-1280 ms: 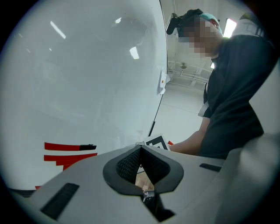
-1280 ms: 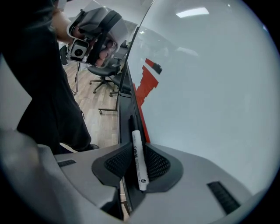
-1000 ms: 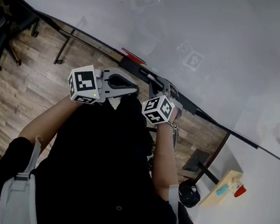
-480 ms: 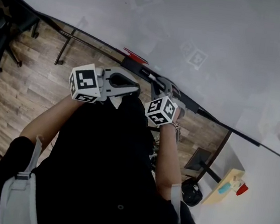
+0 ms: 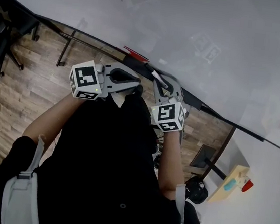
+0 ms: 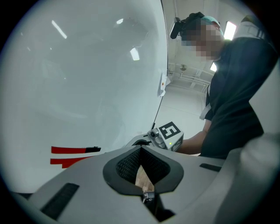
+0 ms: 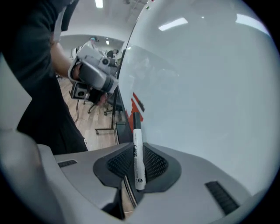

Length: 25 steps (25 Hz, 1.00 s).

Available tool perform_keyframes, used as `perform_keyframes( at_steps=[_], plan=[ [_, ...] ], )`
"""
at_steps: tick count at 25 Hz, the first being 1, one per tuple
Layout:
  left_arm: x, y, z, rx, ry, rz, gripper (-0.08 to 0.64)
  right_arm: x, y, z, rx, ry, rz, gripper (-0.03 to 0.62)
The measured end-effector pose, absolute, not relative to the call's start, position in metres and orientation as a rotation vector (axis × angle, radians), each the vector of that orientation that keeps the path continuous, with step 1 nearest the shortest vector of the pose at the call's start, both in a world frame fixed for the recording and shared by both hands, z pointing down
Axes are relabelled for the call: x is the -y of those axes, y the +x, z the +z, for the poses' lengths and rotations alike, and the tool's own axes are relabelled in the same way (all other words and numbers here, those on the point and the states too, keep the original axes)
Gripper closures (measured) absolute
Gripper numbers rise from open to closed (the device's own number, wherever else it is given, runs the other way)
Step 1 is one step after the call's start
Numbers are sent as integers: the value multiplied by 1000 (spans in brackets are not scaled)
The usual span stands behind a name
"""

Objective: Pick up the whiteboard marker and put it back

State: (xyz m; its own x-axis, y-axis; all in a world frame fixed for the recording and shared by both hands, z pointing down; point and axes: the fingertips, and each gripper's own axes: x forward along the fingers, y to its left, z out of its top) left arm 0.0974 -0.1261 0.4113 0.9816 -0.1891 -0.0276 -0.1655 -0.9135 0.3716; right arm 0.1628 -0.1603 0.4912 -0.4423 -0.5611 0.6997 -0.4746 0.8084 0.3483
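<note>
White marker (image 7: 138, 162) pinched in R tool (image 7: 138, 147) (cap fwd).

Both our forearms raised ahead, side by side | our left gripper (image 6: 141, 148): jaws together, nothing between | our right gripper (image 5: 161, 81): jaws clamped on whiteboard marker (image 7: 138, 159)

— Could any writing be read?
— Barely. The whiteboard marker (image 7: 138, 157) had a line of small dark print along its white barrel, but the letters were too small to make out.
— And the cubes?
— The left cube (image 5: 85, 80) and the right cube (image 5: 168, 116) carried only black-and-white square patterns, no letters or numbers. Nothing legible stood on the whiteboard (image 7: 197, 87).
</note>
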Motion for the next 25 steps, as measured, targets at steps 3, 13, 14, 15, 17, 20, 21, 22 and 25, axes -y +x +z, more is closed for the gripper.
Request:
perform_keyframes(
  at_steps=[3, 13, 14, 15, 17, 20, 21, 22, 25],
  plan=[
    [131, 95, 410, 278, 2759, -90, 548, 159, 162, 469, 2204, 825, -67, 518],
    [145, 89, 388, 386, 2801, -124, 549, 147, 168, 390, 2666, 985, 259, 518],
    [145, 89, 384, 396, 2803, -121, 548, 144, 169, 382, 2711, 993, 293, 518],
    [145, 89, 381, 402, 2806, -121, 548, 140, 170, 375, 2756, 996, 323, 518],
    [146, 88, 377, 403, 2810, -133, 548, 137, 172, 363, 2838, 994, 380, 518],
    [147, 89, 368, 393, 2822, -144, 548, 134, 174, 348, 2932, 996, 448, 518],
    [147, 89, 365, 390, 2827, -146, 548, 133, 174, 344, 2962, 994, 464, 518],
    [146, 89, 363, 387, 2831, -150, 548, 131, 175, 340, 2991, 988, 477, 518],
    [141, 90, 359, 375, 2834, -164, 549, 123, 178, 328, 3074, 967, 501, 518]
  ],
)
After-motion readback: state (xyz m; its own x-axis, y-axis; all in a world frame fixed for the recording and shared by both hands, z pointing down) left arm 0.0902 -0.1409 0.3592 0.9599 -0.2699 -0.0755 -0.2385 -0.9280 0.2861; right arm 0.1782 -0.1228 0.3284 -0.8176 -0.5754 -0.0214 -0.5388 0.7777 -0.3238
